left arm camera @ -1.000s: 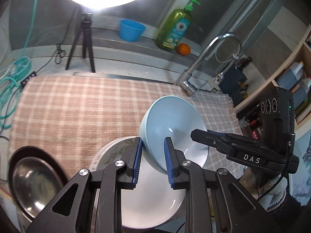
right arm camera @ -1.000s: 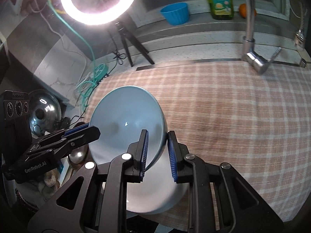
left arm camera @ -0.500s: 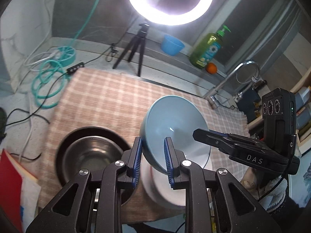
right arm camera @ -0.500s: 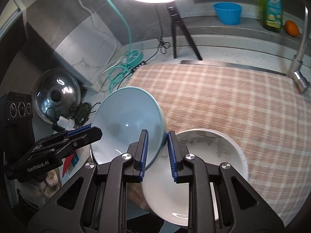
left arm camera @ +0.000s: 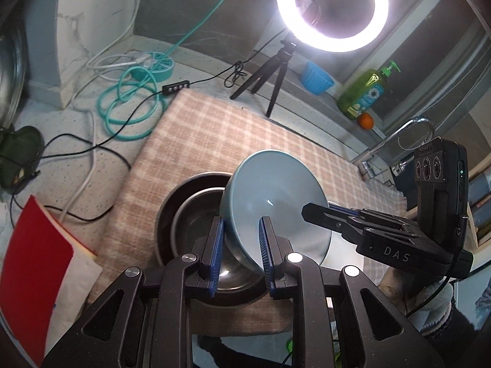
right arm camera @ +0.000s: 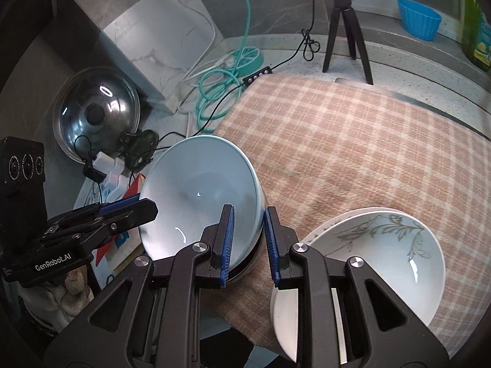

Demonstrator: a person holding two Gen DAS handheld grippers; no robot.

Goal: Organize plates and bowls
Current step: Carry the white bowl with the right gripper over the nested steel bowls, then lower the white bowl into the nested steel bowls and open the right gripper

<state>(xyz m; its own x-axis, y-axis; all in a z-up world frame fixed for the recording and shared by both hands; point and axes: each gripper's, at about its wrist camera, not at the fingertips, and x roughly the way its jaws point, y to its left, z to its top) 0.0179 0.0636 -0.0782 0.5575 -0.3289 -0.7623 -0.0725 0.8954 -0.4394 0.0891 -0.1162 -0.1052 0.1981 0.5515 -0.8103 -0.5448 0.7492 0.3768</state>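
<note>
Both grippers hold one light blue bowl (left arm camera: 276, 202) by opposite sides of its rim. My left gripper (left arm camera: 241, 253) is shut on its near rim; my right gripper (right arm camera: 248, 239) is shut on the other side, where the bowl (right arm camera: 199, 193) is seen too. The bowl hangs tilted over a steel bowl (left arm camera: 196, 214) nested in a dark pan at the cloth's left front. A white bowl with a leaf pattern (right arm camera: 383, 260) sits on white plates to the right.
A checked cloth (left arm camera: 233, 141) covers the counter. A ring light on a tripod (left arm camera: 276, 70), a blue cup (left arm camera: 316, 78), soap bottle (left arm camera: 365, 92), orange and tap (left arm camera: 396, 144) stand behind. Teal cable coils (left arm camera: 129, 104) and a red book (left arm camera: 33, 263) lie left; a pot lid (right arm camera: 95, 116) leans there.
Both grippers have carried the blue bowl leftward, off the white bowl and plates, to over the steel bowl. Both grips are unchanged.
</note>
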